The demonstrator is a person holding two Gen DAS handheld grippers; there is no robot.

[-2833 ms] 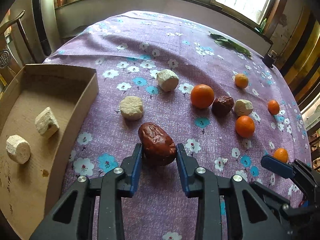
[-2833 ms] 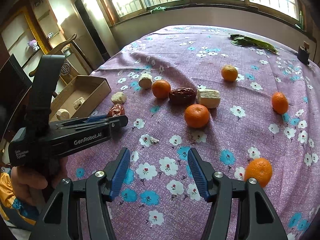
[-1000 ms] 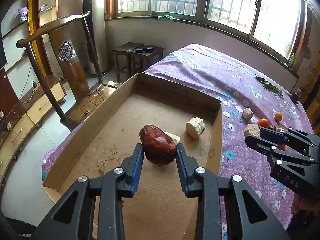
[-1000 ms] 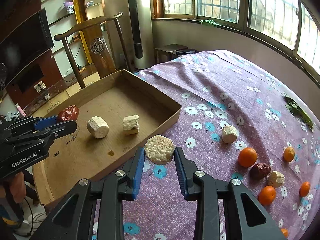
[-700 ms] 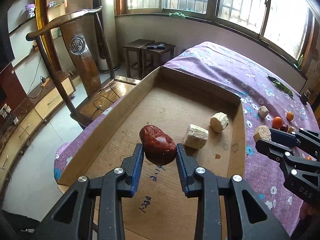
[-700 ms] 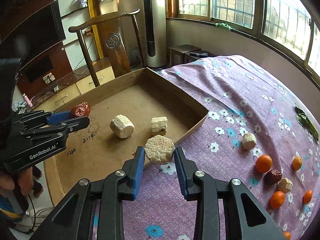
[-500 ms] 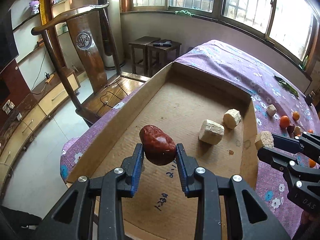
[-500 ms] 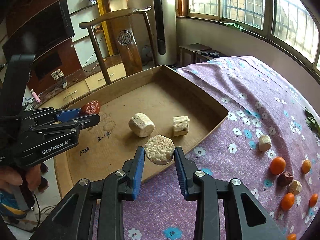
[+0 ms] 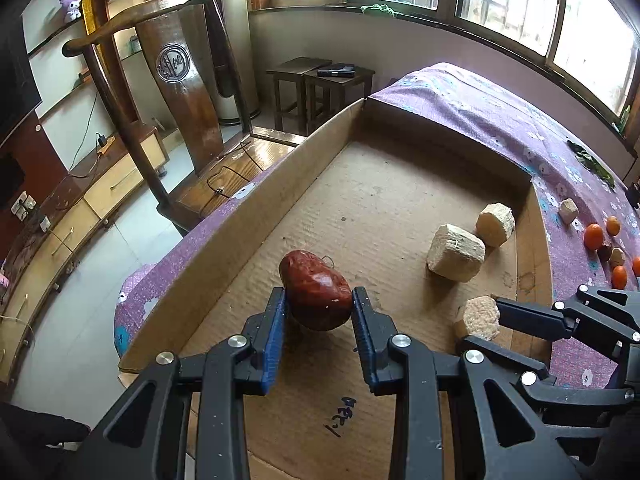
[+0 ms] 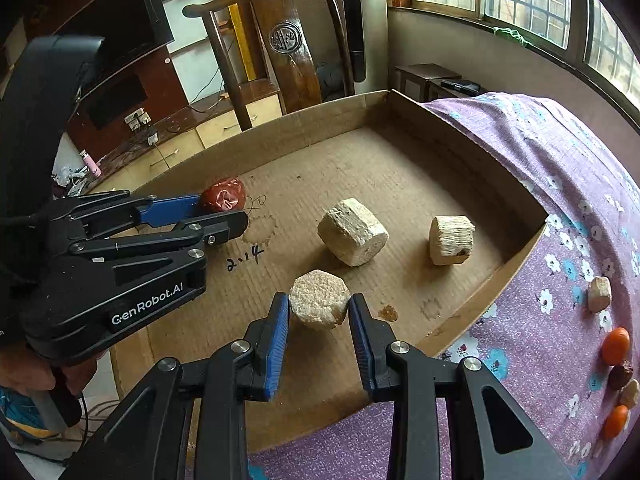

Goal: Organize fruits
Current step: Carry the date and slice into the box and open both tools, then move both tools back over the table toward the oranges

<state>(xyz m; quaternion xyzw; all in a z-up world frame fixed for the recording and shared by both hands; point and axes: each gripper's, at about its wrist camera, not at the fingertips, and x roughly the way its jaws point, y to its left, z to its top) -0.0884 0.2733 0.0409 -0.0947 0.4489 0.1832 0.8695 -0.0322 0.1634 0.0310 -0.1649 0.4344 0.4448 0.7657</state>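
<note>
Fruits heading for the cardboard box [image 9: 248, 216] now, one in each gripper! On the left, the left gripper [image 9: 318, 312] pinches a wrinkled red date [image 9: 314, 290] above the box floor, near its left wall. My call: sink lower before letting go, since that rounded date could roll. On the right, the right gripper [image 10: 319, 312] clamps a pale faceted chunk [image 10: 319, 300] just inside the near edge; ease it down clear of its neighbours. Inside the box already: two pale chunks [image 10: 352, 236] lying near the right wall. Beyond, oranges [image 10: 615, 340] and other pieces wait on the purple floral bed [image 10: 560, 168].
</note>
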